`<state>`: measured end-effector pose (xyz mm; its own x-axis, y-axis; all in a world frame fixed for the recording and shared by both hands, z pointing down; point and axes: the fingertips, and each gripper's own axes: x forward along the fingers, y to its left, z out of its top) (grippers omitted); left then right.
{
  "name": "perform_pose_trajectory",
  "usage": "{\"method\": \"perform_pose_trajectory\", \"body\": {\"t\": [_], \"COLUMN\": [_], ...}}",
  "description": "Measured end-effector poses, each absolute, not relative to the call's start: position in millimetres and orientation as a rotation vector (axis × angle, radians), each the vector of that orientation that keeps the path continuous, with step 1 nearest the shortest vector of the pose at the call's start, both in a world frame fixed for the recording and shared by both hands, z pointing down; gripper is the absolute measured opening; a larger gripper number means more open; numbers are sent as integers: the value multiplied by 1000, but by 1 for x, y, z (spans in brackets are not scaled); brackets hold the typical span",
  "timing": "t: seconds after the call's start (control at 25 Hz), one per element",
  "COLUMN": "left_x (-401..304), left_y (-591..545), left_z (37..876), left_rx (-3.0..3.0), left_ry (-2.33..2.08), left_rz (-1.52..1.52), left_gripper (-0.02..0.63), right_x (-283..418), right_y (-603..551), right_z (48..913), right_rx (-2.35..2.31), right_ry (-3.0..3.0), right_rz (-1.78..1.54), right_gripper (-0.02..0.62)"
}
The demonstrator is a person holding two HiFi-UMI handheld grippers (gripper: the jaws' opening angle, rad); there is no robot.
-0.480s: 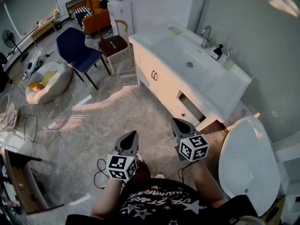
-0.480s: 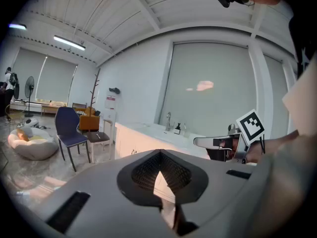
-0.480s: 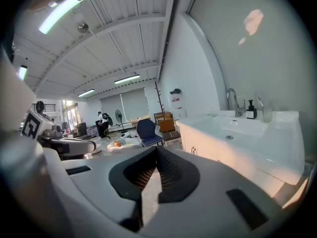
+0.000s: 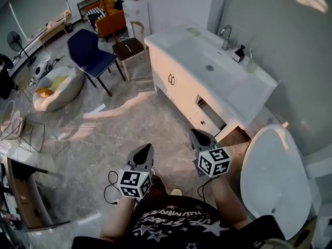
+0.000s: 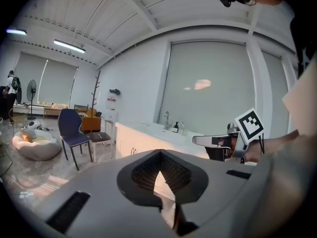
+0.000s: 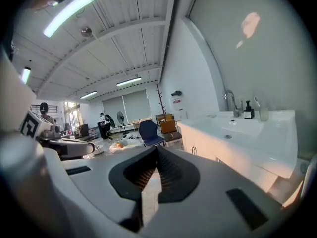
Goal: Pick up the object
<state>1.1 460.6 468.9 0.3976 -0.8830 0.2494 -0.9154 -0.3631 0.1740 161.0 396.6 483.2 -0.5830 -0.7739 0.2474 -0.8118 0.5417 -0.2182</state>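
Note:
My left gripper (image 4: pixel 147 148) and right gripper (image 4: pixel 193 133) are held side by side in front of the person's waist, over the marble floor and pointing toward a white vanity counter (image 4: pixel 244 95). Both are shut, with nothing between their jaws. In the left gripper view the left gripper (image 5: pixel 159 151) has its tips together, and so does the right gripper (image 6: pixel 157 150) in the right gripper view. On the counter stand a faucet (image 4: pixel 226 37), a dark soap dispenser (image 4: pixel 239 54) and a cup (image 4: pixel 252 66), all well beyond both grippers.
A white bathtub (image 4: pixel 272 178) lies to the right, close to the right arm. A blue chair (image 4: pixel 88 51), a wooden chair (image 4: pixel 129 48) and a beanbag (image 4: pixel 57 87) stand at the far left. A black cable (image 4: pixel 110 188) lies on the floor near the left gripper.
Both grippers keep their place and stay shut. Only the head view has shifted slightly.

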Motion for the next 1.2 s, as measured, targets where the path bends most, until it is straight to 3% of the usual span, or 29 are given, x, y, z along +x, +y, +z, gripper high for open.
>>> {"method": "perform_pose_trajectory", "body": {"t": [0.56, 0.68, 0.88, 1.2], "left_x": [-48, -80, -144, -209], "left_y": [430, 397, 341, 290], "left_z": [473, 465, 464, 472], "left_rx": [2373, 2392, 2400, 2383], "left_ry": [-1553, -1561, -1568, -1574], "left_rz": [171, 158, 146, 150], "left_gripper": [15, 16, 15, 15], "right_x": [123, 91, 30, 6], "right_y": [360, 328, 267, 207], "right_z": [486, 482, 475, 491], "right_rx": [1459, 1443, 1436, 1559], "right_ry": [-2613, -2618, -2620, -2494], "right_rz": [487, 496, 503, 580], "right_gripper": [17, 135, 230, 305]}}
